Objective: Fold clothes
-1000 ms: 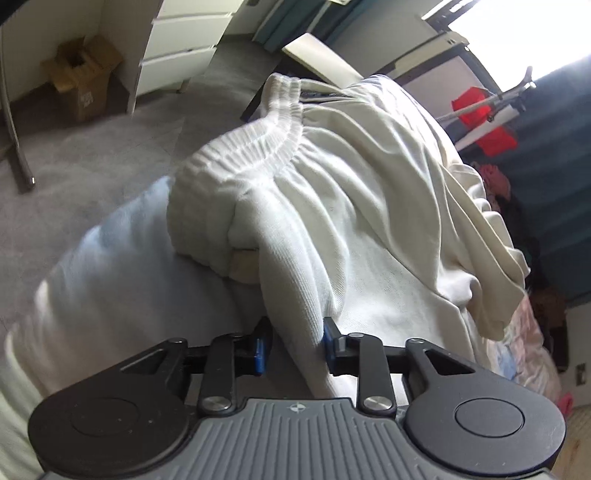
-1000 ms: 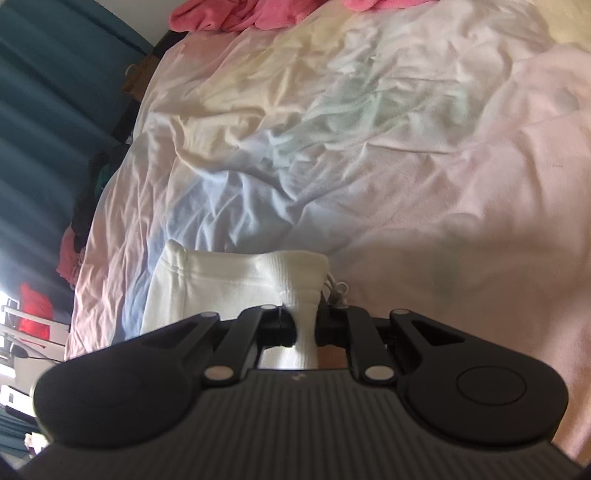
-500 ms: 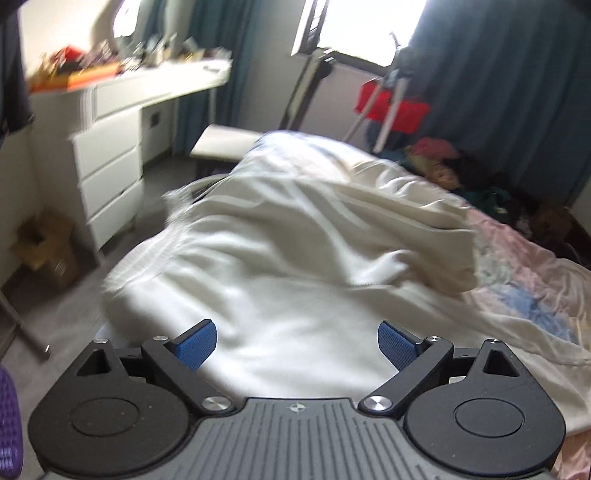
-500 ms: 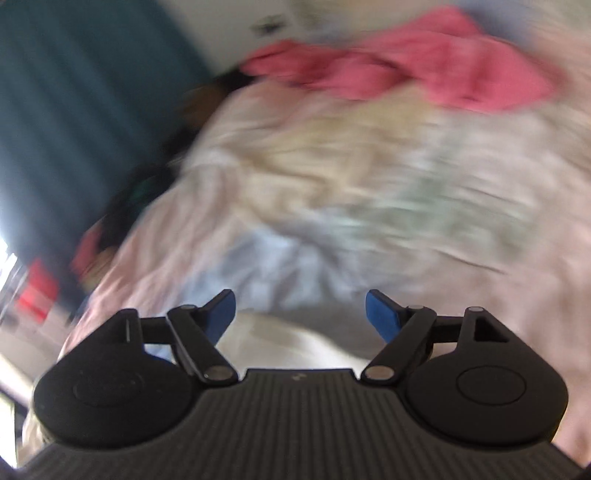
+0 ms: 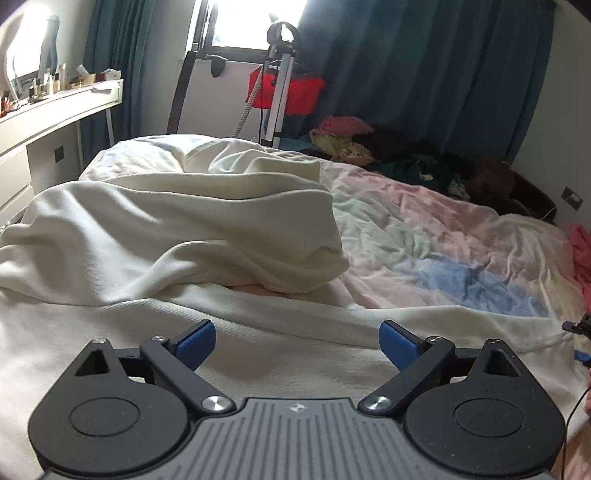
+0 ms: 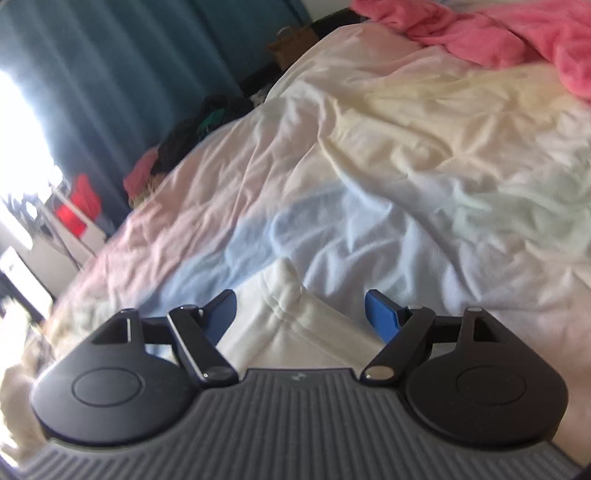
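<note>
One cream garment [image 5: 177, 236] (half folded), two pink garments [image 6: 498, 29] beyond

Daylight is let in through a window [image 5: 240, 26] flanked by dark teal curtains [image 5: 424, 74]. A white dresser [image 5: 44, 122] crowded with small bottles is seen at the left wall. The bed [image 5: 461, 236] is covered by a rumpled pastel sheet.

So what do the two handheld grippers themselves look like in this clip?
They match. The left gripper and right gripper each have a grey ribbed body with a small round emblem, two black rounded housings with embossed circles, black linkage arms on silver pivot screws, and blue finger pads. A thin black cable runs at the left view's right edge. No sleeves show.
</note>
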